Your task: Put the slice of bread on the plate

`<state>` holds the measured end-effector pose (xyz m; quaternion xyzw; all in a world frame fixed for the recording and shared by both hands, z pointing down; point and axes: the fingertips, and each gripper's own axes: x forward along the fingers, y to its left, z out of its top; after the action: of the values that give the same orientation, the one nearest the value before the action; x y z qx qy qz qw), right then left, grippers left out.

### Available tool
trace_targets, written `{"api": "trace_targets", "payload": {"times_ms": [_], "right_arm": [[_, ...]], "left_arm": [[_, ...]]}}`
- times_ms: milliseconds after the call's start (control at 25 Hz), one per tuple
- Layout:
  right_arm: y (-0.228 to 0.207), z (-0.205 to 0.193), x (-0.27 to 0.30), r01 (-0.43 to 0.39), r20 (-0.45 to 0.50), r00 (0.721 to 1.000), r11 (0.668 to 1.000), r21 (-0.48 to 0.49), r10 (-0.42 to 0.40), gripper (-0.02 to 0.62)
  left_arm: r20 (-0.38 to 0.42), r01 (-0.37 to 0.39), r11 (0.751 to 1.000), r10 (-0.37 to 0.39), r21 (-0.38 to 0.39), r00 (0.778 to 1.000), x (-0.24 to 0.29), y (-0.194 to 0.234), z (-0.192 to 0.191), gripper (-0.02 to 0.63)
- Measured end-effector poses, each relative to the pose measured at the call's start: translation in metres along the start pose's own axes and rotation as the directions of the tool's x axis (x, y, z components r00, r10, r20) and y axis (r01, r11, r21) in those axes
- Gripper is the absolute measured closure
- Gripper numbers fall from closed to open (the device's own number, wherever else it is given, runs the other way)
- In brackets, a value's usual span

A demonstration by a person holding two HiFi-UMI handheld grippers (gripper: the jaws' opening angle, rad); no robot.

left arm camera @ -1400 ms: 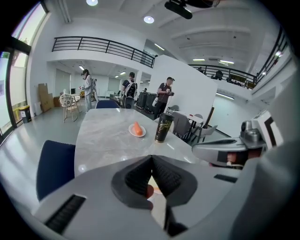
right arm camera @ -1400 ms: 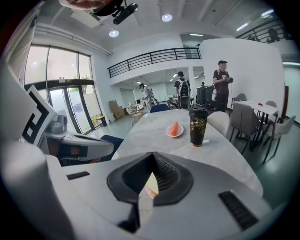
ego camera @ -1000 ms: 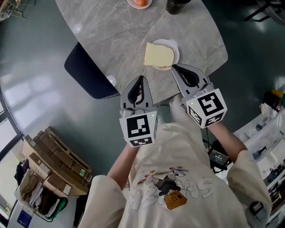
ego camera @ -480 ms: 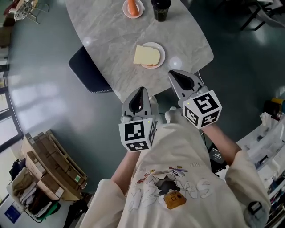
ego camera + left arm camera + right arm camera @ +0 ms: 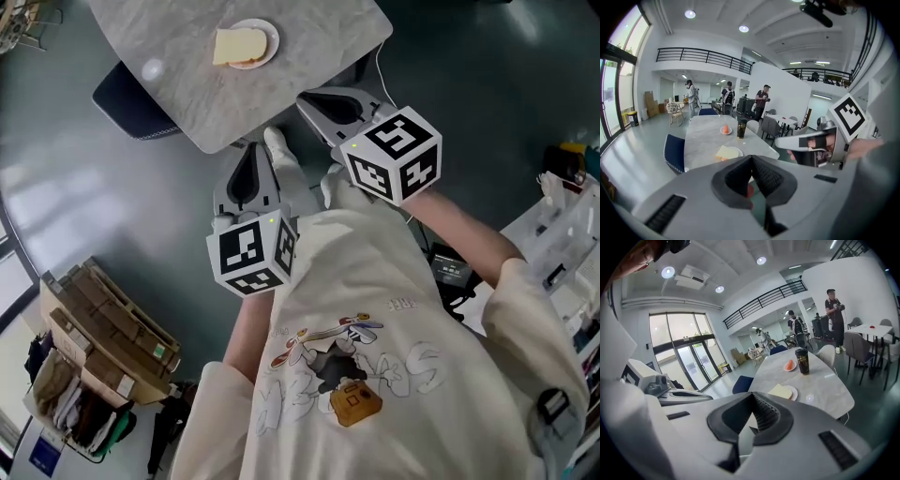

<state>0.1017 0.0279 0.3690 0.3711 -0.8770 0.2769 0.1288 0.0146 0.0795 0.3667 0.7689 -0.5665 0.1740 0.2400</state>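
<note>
**A:** Start close in. The left gripper has its jaws pressed together, pad against pad, with nothing between them.

**B:** It's the same for the right gripper. In its own view the tips meet and hold nothing, so that's 2 grippers, both empty.

**A:** On pose, both are tucked in by the person's chest with the marker cubes facing up. They aim forward and a little downward at the table, and the right one sits ahead of the left.

**B:** Compared with 1 second ago, both have pulled back from the table. Then the jaws hung right by the plate; now the whole tabletop has slid to the upper left of the head view.

**A:** The slice of bread hasn't moved. It lies flat on the plate, well apart from both grippers.

**B:** The left gripper view agrees, showing the bread resting on that plate near the table's front end.

**A:** Farther along the table stands 1 dark cup, with a small dish holding something orange just beside it. Neither shows in the head view any more.

**B:** A blue chair is tucked in at the table's side.
</note>
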Motion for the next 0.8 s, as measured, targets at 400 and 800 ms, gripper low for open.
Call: {"api": "trace_targets", "payload": {"times_ms": [400,800], "right_arm": [[0.049,-0.021,-0.040,-0.022,0.046,0.999,0.994,0.107,0.017,0.591],[0.086,-0.022,-0.041,0.139,0.110,0.985,0.990,-0.031,-0.135,0.591]], "left_arm": [[-0.037,0.033,0.999,-0.034,-0.023,0.999,-0.043,-0.010,-0.021,0.597],[-0.056,0.106,0.994,-0.105,0.001,0.993,-0.050,0.004,-0.018,0.597]]}}
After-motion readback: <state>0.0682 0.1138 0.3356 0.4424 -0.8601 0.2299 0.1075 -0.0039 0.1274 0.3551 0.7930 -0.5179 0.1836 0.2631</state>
